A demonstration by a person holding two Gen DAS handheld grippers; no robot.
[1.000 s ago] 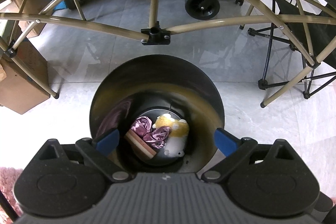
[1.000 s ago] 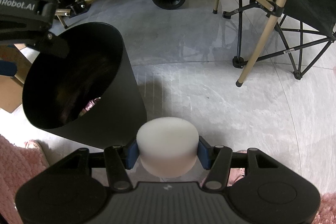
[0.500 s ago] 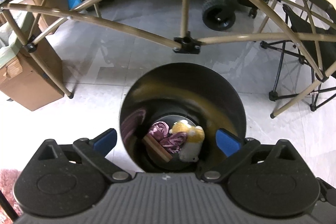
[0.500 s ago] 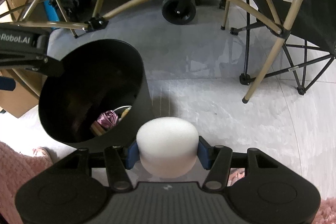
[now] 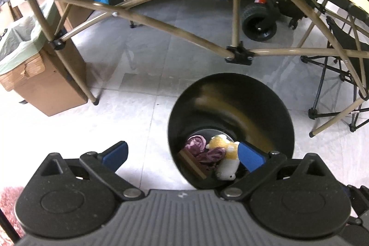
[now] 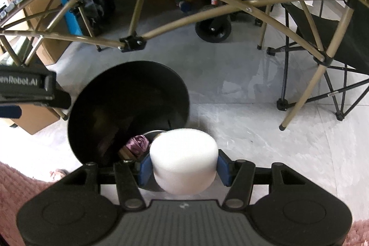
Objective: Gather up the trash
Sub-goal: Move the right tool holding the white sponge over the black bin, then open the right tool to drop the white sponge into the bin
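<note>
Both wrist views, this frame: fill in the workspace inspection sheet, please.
Surface: pale tiled floor; pink rug at the near edge.
Job's things: black bin standing open; inside, purple wrapper, yellow-white plush, brown flat piece. White foam cylinder over the bin's near rim.
Clutter: cardboard box.
Grippers: left gripper open, empty; right gripper clamps the cylinder.
Cables: nothing seen.
Surroundings: folding table frame, folding chair, wheeled cart.
</note>
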